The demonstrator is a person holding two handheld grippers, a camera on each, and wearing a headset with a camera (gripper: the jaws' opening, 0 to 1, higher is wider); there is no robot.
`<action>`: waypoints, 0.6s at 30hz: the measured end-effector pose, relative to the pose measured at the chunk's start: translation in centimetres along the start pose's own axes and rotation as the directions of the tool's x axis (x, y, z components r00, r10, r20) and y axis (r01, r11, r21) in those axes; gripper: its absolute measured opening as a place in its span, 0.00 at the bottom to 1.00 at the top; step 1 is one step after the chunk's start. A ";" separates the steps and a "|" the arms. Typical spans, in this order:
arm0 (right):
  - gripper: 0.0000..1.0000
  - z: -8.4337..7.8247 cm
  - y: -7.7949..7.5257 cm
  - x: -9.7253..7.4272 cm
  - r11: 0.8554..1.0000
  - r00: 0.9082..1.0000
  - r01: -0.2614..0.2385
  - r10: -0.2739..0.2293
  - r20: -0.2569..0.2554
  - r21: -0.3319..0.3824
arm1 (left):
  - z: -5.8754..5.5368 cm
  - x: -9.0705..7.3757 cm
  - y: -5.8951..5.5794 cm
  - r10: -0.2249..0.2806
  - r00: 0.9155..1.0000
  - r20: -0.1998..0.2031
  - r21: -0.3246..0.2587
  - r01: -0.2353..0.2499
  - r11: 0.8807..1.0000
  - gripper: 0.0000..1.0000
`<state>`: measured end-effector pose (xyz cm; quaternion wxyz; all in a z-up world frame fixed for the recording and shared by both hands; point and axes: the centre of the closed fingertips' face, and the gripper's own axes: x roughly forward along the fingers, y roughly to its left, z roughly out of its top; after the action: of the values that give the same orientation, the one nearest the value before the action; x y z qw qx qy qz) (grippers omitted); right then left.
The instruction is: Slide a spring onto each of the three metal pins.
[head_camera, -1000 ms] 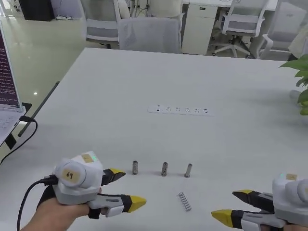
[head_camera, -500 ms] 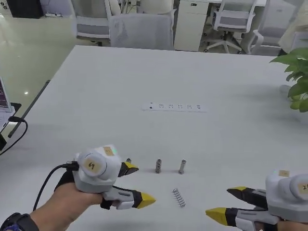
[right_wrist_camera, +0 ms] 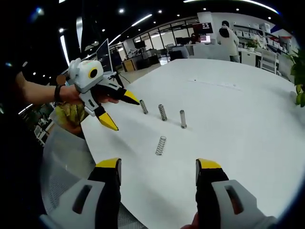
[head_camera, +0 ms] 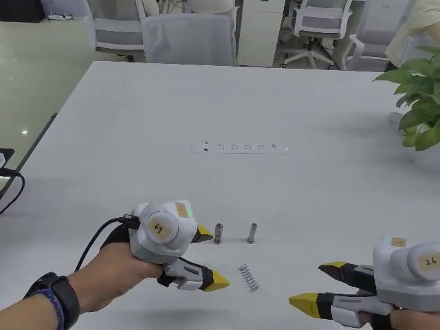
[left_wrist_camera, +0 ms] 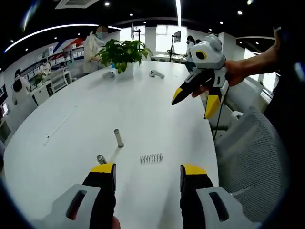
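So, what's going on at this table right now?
A person holds tongs in each hand above a white table. The left tongs and right tongs are both open and empty. The leftmost pin and middle pin already carry springs; the rightmost pin is bare. The last spring lies loose on the table near it.

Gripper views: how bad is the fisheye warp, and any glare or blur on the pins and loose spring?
Left gripper view: strong barrel warp, the table edge bows, ceiling lights streak overhead, yet the loose spring is sharp. Right gripper view: same curvature, pins crisp, no glare on them. Head view: straight lines, even soft light, no hard shadows.
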<state>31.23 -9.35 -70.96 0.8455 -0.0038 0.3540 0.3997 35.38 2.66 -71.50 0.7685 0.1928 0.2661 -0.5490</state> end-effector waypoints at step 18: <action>0.61 -1.2 0.3 0.3 1.000 1.000 -0.010 0.011 -0.022 0.019 | -0.9 4.7 -1.0 -0.089 0.990 -0.113 0.155 0.106 0.982 0.43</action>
<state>30.47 -9.27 -71.95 0.8395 0.0014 0.3670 0.4007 35.51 -0.61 -75.13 0.7074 0.2695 0.2704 -0.5949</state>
